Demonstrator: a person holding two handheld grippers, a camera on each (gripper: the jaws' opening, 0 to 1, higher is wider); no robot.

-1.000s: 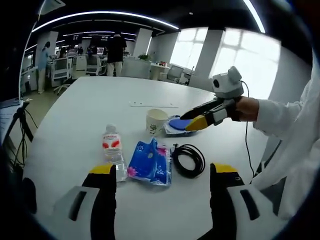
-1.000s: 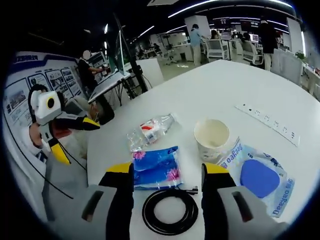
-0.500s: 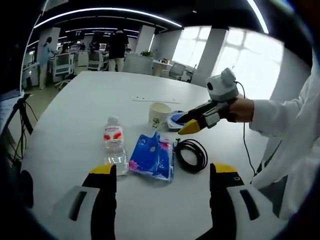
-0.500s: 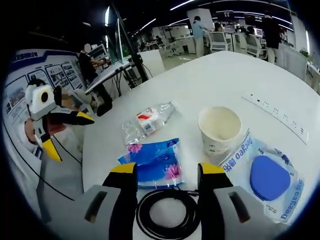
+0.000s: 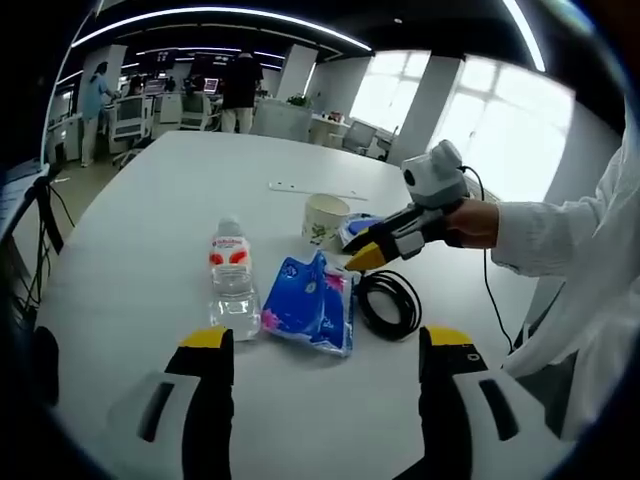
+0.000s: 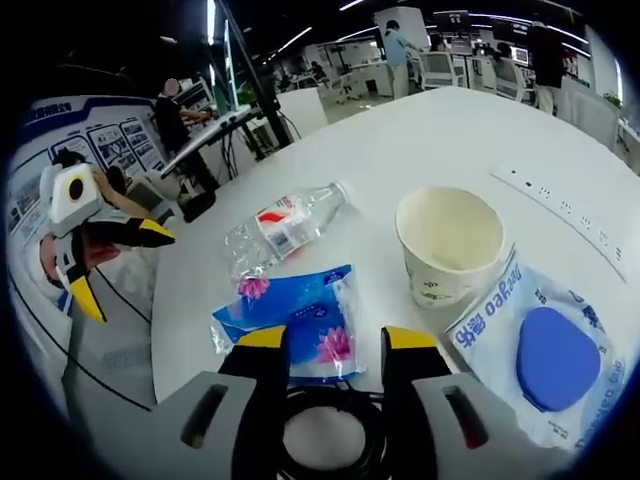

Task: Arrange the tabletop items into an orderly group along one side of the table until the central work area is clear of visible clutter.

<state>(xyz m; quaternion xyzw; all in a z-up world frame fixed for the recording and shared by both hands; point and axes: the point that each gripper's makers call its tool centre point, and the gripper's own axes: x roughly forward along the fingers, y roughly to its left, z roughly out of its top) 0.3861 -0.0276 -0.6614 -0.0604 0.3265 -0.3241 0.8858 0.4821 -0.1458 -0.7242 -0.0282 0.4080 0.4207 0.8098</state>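
I use the paper cup (image 6: 449, 246) as my marker on the white table (image 5: 130, 210). In my right gripper view it stands upright and open-mouthed, and my right gripper (image 6: 325, 345) sits on the near side of it with its yellow-tipped jaws a modest gap apart, holding nothing. Between and just under those jaws lies the coiled black cable (image 6: 325, 448), mostly hidden by the gripper body. Just past the jaw tips, beside the cup, lies the blue tissue pack (image 6: 286, 322) flat on the table. Beyond the pack, off to the cup's side, a clear water bottle (image 6: 283, 229) with a red label lies on its side. On the cup's other side, touching its base, is the clear pouch with a blue pad (image 6: 545, 357) inside. Further off behind the cup, a white power strip (image 6: 560, 203) lies flat.

In my left gripper view, my left gripper (image 5: 328, 342) hangs well back from the cup, jaws wide apart and empty. From here the bottle (image 5: 231, 283), the tissue pack (image 5: 310, 306), the cable (image 5: 391, 303) and the cup (image 5: 326, 219) form a loose cluster, and my right gripper (image 5: 366, 255) points down at the spot between cup and cable.
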